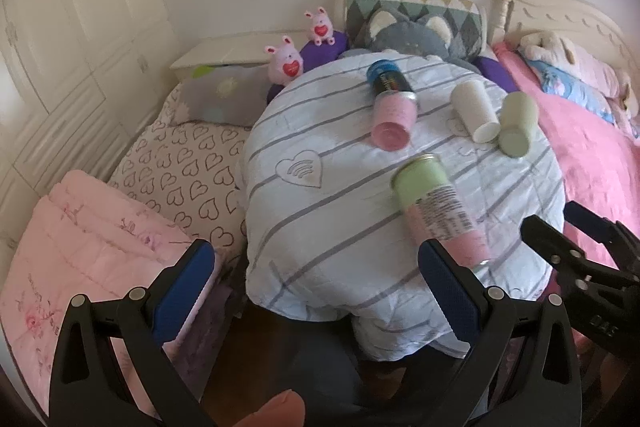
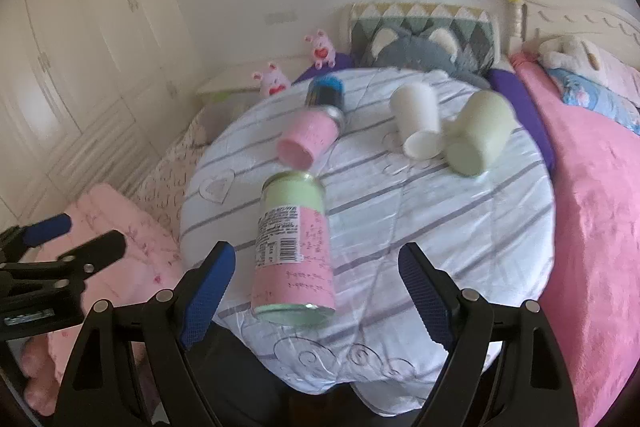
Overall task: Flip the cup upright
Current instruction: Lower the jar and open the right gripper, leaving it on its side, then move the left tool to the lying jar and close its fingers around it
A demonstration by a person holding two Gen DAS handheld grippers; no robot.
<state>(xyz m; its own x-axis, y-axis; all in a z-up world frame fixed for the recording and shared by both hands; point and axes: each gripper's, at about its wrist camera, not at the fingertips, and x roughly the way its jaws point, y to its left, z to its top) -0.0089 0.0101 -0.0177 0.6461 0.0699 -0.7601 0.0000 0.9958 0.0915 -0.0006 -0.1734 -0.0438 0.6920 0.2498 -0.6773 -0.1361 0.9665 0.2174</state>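
Several cups and cans lie on their sides on a round table with a striped white cloth [image 1: 320, 227] [image 2: 440, 227]. A pink-and-green can [image 1: 438, 207] [image 2: 294, 251] lies nearest. Behind it lie a pink cup [image 1: 394, 121] [image 2: 306, 141], a white cup [image 1: 476, 109] [image 2: 416, 125] and a pale green cup [image 1: 518, 125] [image 2: 478, 133]. My left gripper [image 1: 320, 291] is open and empty at the table's near left edge. My right gripper [image 2: 316, 295] is open, its fingers on either side of the can's near end without touching it. It also shows in the left wrist view [image 1: 560, 235].
A blue-topped dark can [image 1: 388, 77] [image 2: 326, 93] lies behind the pink cup. A bed with a pink blanket [image 1: 592, 167] is to the right, folded pink bedding [image 1: 80, 247] to the left. Plush toys [image 1: 286, 61] and a grey cat plush [image 1: 412, 35] sit behind the table.
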